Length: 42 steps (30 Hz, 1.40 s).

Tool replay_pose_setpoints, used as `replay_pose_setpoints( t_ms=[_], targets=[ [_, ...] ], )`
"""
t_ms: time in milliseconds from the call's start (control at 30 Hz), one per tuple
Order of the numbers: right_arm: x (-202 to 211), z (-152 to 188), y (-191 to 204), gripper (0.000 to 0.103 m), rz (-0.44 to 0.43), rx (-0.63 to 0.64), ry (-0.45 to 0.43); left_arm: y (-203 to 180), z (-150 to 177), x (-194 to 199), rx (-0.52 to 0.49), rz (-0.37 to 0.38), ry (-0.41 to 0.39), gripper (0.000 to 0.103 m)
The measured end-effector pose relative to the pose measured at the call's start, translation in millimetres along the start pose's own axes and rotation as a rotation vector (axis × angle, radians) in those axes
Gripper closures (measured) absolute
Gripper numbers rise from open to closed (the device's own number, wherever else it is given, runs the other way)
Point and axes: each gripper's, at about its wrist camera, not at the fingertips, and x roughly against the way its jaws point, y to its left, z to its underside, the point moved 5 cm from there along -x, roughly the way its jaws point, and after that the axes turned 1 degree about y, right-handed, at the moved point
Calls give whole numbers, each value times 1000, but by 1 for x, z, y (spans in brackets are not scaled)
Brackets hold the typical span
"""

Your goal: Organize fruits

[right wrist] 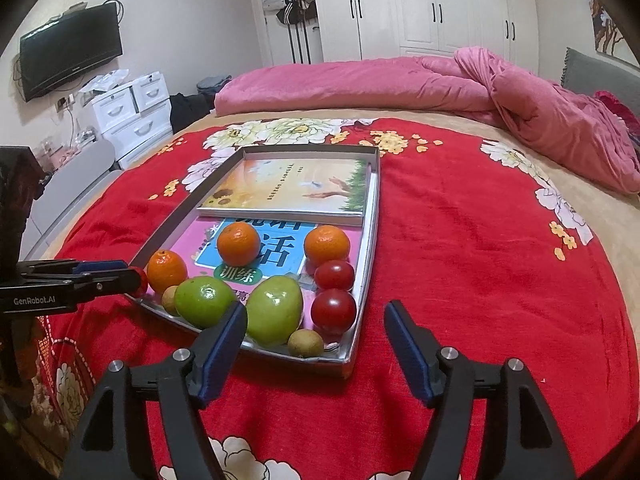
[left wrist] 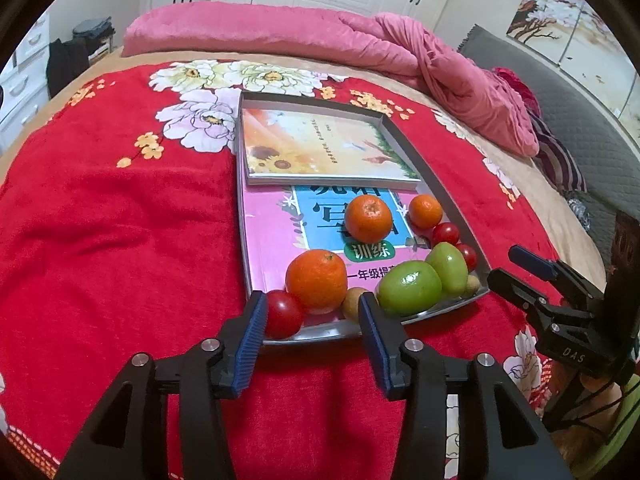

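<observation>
Two books lie in the metal tray (right wrist: 370, 236) on the red flowered blanket (right wrist: 480, 260): a sunflower-covered book (right wrist: 292, 190) at the far end, overlapping a pink workbook (right wrist: 276, 256) whose title it partly hides. The fruit sits crowded at the tray's near end, on the workbook: three oranges (right wrist: 239, 243), two green apples (right wrist: 275, 310) side by side, three red tomatoes (right wrist: 334, 311) and two small brownish fruits (right wrist: 306, 343) against the near rim. In the left wrist view one tomato (left wrist: 282, 314) lies at the near left corner, just beside the left gripper's (left wrist: 314, 334) blue pad, and the nearest orange partly covers a brownish fruit there. That gripper's jaws stand moderately apart, pressing on nothing. The right gripper (right wrist: 316, 342) hangs over the near right corner with its jaws wide, empty; its left finger (right wrist: 224, 340) cuts across part of one apple. A rumpled pink quilt (right wrist: 440, 84) lies along the far side of the bed. The printed text on both covers is too distorted to read in full.
</observation>
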Motion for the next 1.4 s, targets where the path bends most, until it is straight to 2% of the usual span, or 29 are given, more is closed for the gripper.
replay_pose_setpoints(
  t_ms=[67,167,300,567,867,1033,1400],
  targets=[
    [2,1,1,30,3,3,-3,1,-1,3,-2,-27,-8,37],
    [6,1,1,25,7,2,-8,4,-1,7,17,-12,-13,37],
    [12,1,1,22,15,-7,-18,5,-2,12,17,-29,-23,34],
    [31,-3,7,6,22,-2,-75,-2,3,27,16,-56,-45,26],
    [65,-4,30,2,-19,16,-142,-20,23,44,18,-82,-19,25],
    [76,8,41,2,-44,-10,-106,-28,36,54,36,-95,-21,25],
    [88,34,50,2,2,-31,-48,-36,72,63,76,-90,19,25]
  ],
)
